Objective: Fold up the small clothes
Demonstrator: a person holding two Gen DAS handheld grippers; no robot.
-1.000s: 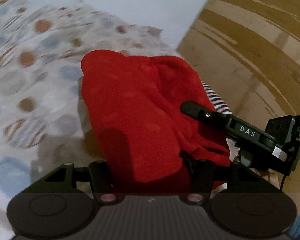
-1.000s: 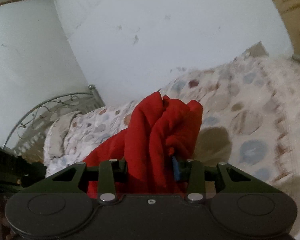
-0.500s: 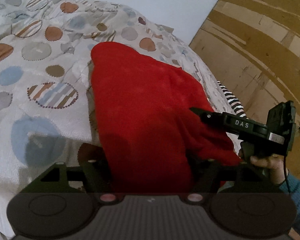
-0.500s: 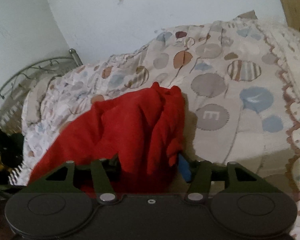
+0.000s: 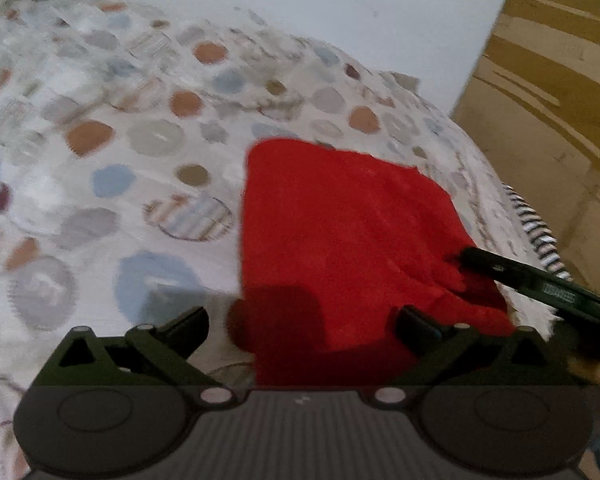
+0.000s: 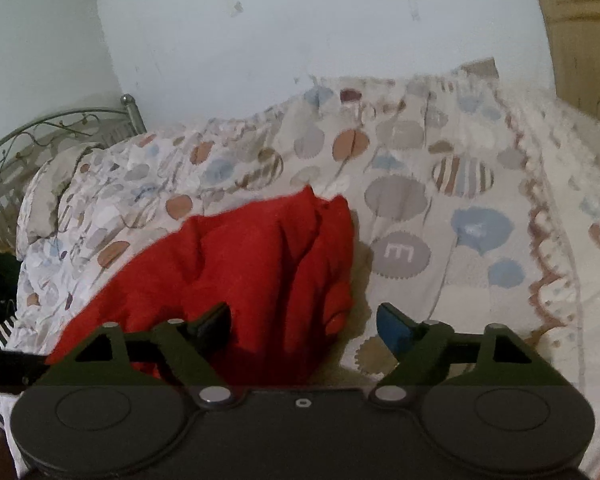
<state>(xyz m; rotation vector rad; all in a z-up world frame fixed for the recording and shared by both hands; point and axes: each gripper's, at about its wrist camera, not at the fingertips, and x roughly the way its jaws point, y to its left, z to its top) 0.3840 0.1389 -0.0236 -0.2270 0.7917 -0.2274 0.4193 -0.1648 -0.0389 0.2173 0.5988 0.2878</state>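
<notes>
On the left of the left wrist view the spotted bedspread stretches away, blurred, to a pale wall. The left gripper stands with its fingers spread wide and holding nothing; its left finger is over bare bedspread, while its right finger lies on the near edge of the red garment. The garment lies flat on the bedspread, reaching from between the fingers away toward the bed's right edge. At its right side the tip of the right gripper touches the cloth. Beyond that, a striped cloth hangs at the bed's edge beside a wooden floor.

In the right wrist view a metal headboard shows at far left. The red garment lies bunched in folds on the bedspread. The right gripper is parted wide too: its left finger rests against the red cloth, its blue-padded right finger is clear of it over the bedspread.
</notes>
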